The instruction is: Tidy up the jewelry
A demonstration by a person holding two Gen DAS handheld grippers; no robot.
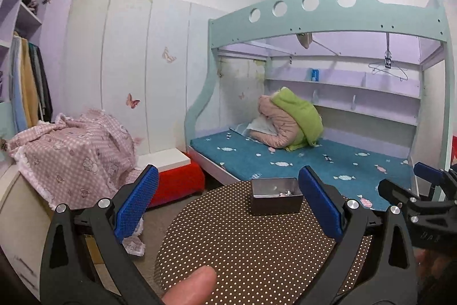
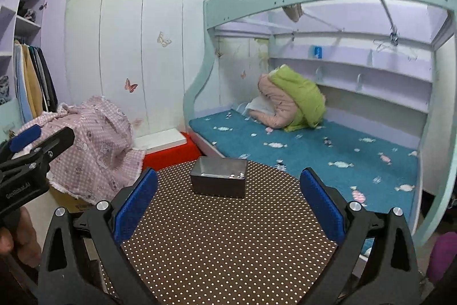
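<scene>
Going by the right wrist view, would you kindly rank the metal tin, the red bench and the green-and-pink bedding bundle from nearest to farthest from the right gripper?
1. Metal tin: on the dotted round table, just ahead of the open right gripper.
2. Red bench: on the floor beyond the table's far left edge.
3. Green-and-pink bedding bundle: on the lower bunk, far right.

Tin (image 2: 218, 176) on table (image 2: 228, 247), jewelry (image 2: 238, 175) inside, bed (image 2: 314, 150) behind

Mint bunk bed (image 1: 328, 19) with teal mattress (image 1: 314, 162); white wardrobe (image 1: 128, 70); walls look lilac, perhaps.
</scene>
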